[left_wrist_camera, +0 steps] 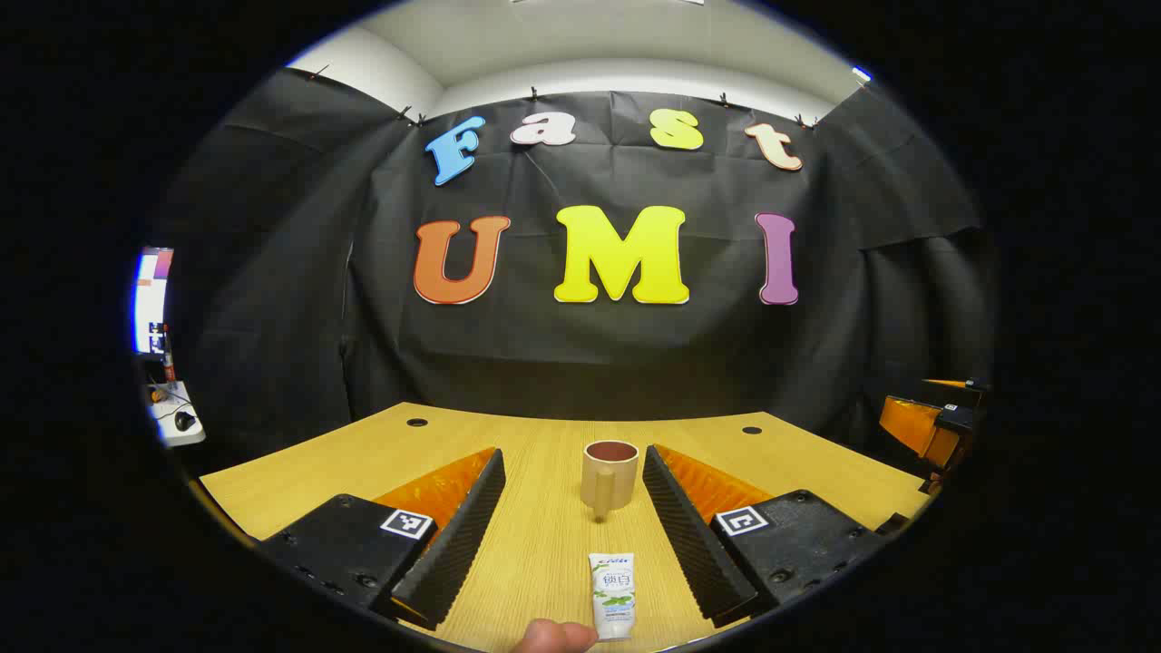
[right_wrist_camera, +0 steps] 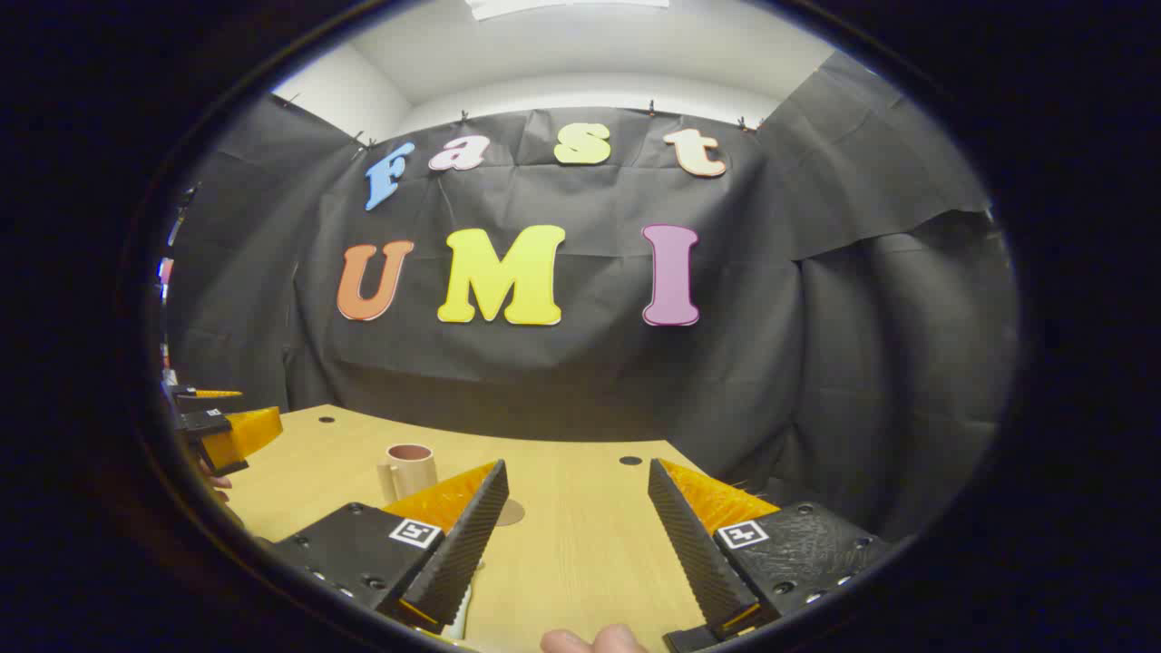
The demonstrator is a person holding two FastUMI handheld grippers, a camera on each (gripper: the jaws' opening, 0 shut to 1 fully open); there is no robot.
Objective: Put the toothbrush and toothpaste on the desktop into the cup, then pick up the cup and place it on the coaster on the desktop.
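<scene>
**Cup upright, toothpaste flat on the desk, both grippers spread**

Wooden desk (left_wrist_camera: pixel 363 462) runs back to a black cloth wall, lit evenly from above. On it the cup (left_wrist_camera: pixel 609 474) stands upright with its handle turned toward the camera, and nothing shows above its rim. The toothpaste (left_wrist_camera: pixel 613 596) lies flat on the wood just nearer than the cup, its length in line with it. In the right gripper view a round coaster (right_wrist_camera: pixel 510 512) peeks out beside that gripper's near finger, a little way from the cup (right_wrist_camera: pixel 409 470). A pale thing at the bottom of that view, half hidden by the finger, may be the toothbrush; I cannot tell.

The left gripper (left_wrist_camera: pixel 575 535) is spread wide and holds nothing, with the cup and tube framed between its fingers. The right gripper (right_wrist_camera: pixel 577 544) is likewise released and empty above bare wood.

Judging by this, the tube is what the left gripper is lined up for. To grasp it well, come down over the middle of the tube, fingers across its narrow width, and close gently so the soft body does not buckle. Lift clear before swinging toward the cup, since a low sweep could catch the handle and tip it. Drop the tube in end-first.
</scene>
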